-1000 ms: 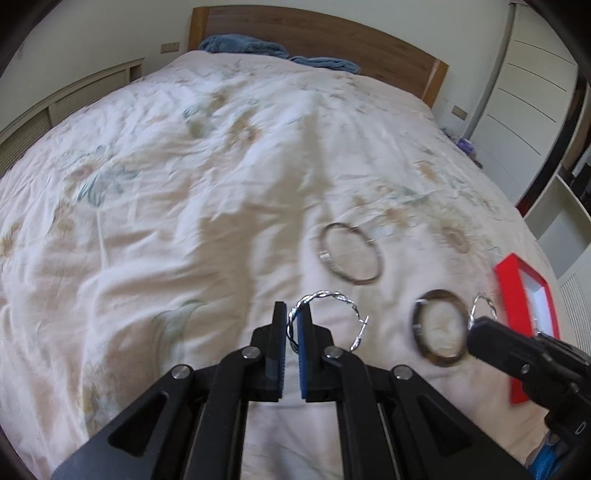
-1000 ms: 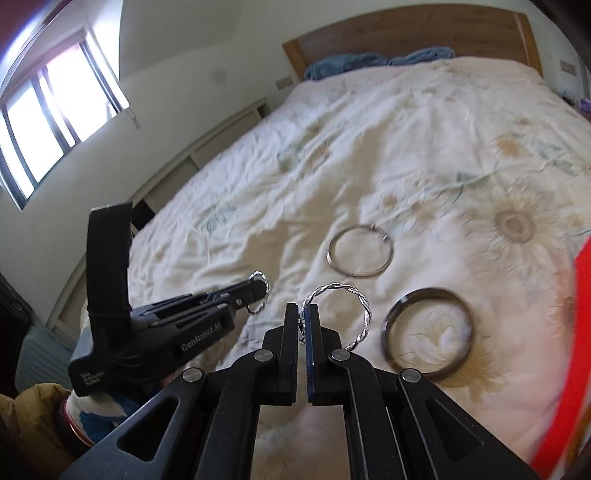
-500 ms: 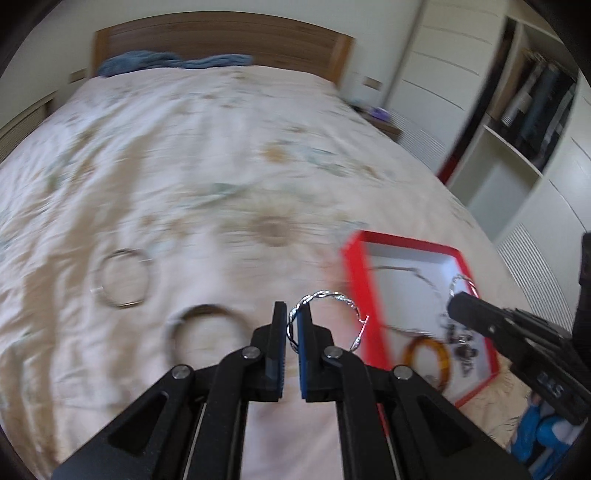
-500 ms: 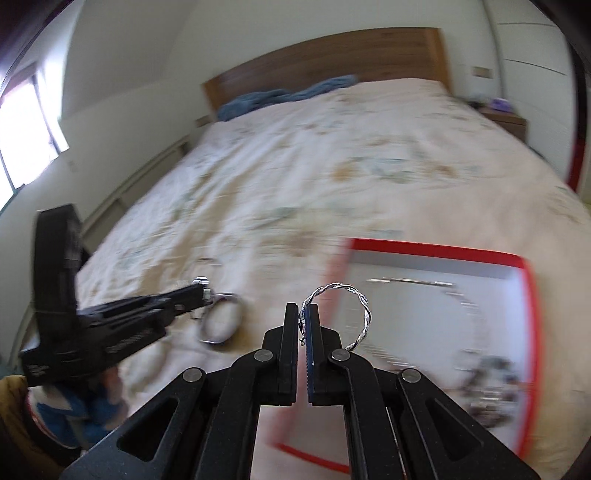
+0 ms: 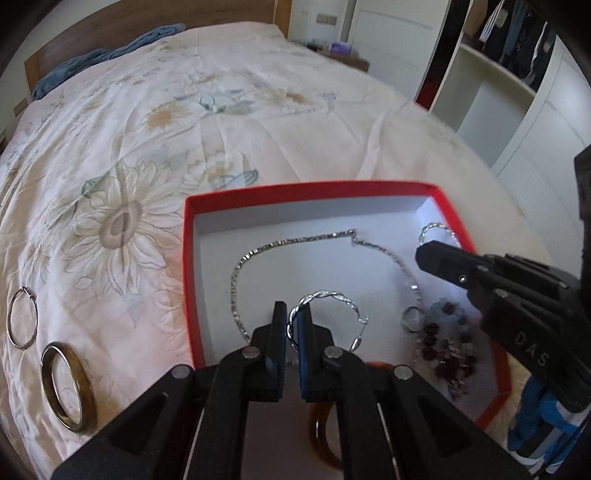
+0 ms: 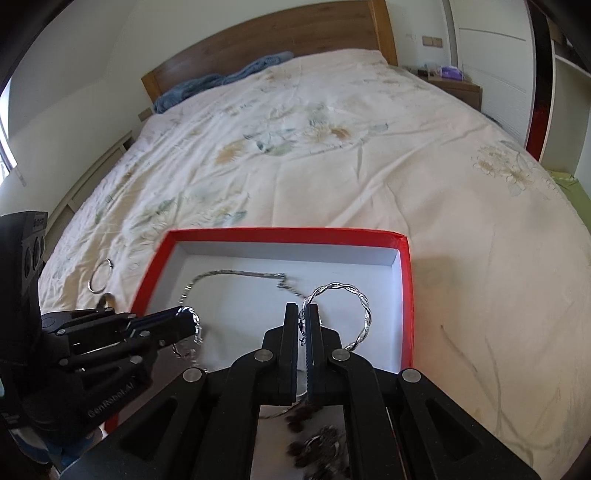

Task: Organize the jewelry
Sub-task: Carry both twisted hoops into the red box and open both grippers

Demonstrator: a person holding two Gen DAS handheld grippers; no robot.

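A red box (image 5: 295,194) with a white inside lies on the bed; it also shows in the right wrist view (image 6: 405,280). It holds a silver chain necklace (image 5: 291,242), a small ring (image 5: 412,319), dark beads (image 5: 448,350) and an amber bangle (image 5: 323,439). My left gripper (image 5: 292,328) is shut on a twisted silver hoop earring (image 5: 332,299) above the box. My right gripper (image 6: 303,325) is shut on a matching twisted hoop earring (image 6: 354,291) above the box's right side. Each gripper appears in the other's view.
On the flowered bedcover (image 5: 221,110) left of the box lie a brown bangle (image 5: 66,387) and a thin silver bangle (image 5: 22,317). A wooden headboard (image 6: 277,33) and blue cloth (image 6: 221,81) are at the far end. White cupboards (image 5: 498,110) stand to the right.
Both grippers have swung right, from over the loose bangles to above the red box, each still holding its twisted hoop earring.
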